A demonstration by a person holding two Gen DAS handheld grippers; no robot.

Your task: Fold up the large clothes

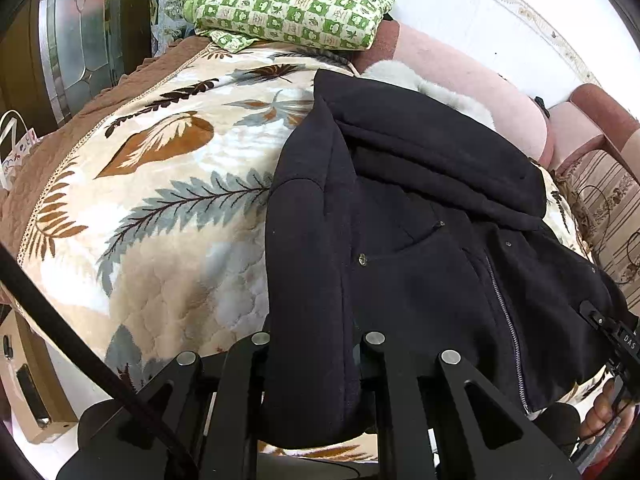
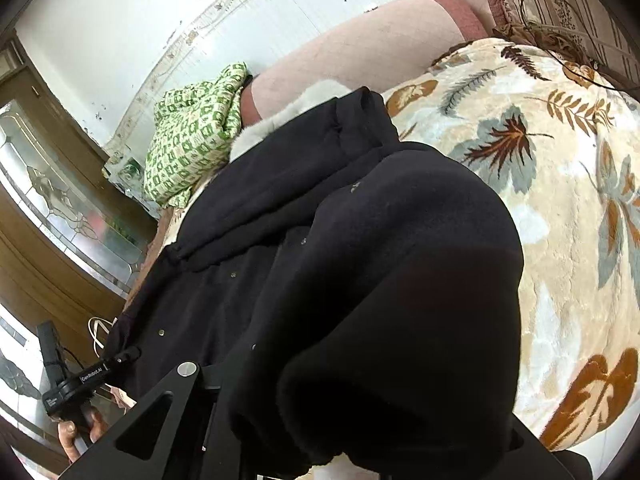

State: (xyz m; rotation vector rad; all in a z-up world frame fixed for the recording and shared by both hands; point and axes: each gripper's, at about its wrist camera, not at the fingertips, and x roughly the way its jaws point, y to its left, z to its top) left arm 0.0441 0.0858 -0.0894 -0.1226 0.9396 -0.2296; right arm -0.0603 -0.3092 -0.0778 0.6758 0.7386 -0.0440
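**Partly clamped, partly hidden**

Far left in the left wrist view: brown wooden door with a leaded glass panel (image 1: 76, 40), well apart from the work. Next to it, cream plush blanket printed with brown and grey leaves (image 1: 180, 208), spread wide and filling most of the view. At the blanket's far end, folded green-and-cream checked cloth (image 1: 288, 4), near the garment's top.

Right of centre, black zip-front coat (image 1: 420, 220), lying on the right half of the blanket with the zipper facing up. Pale fur trim (image 1: 400, 74) showing at its far end, against a pink padded backrest (image 1: 472, 80).

Bottom centre, left claw (image 1: 316, 360), set fairly narrow and clamped on a thick fold at the coat's near left edge, dark cloth filling the gap between the fingers (image 1: 260, 344).

Far right, right claw (image 1: 598, 318) at the coat's near right edge, carried by a bare right hand (image 1: 604, 412). Cannot tell whether gripping or loose: tip too small and dark from here, and in the right wrist view buried under a draped heap of the same coat.
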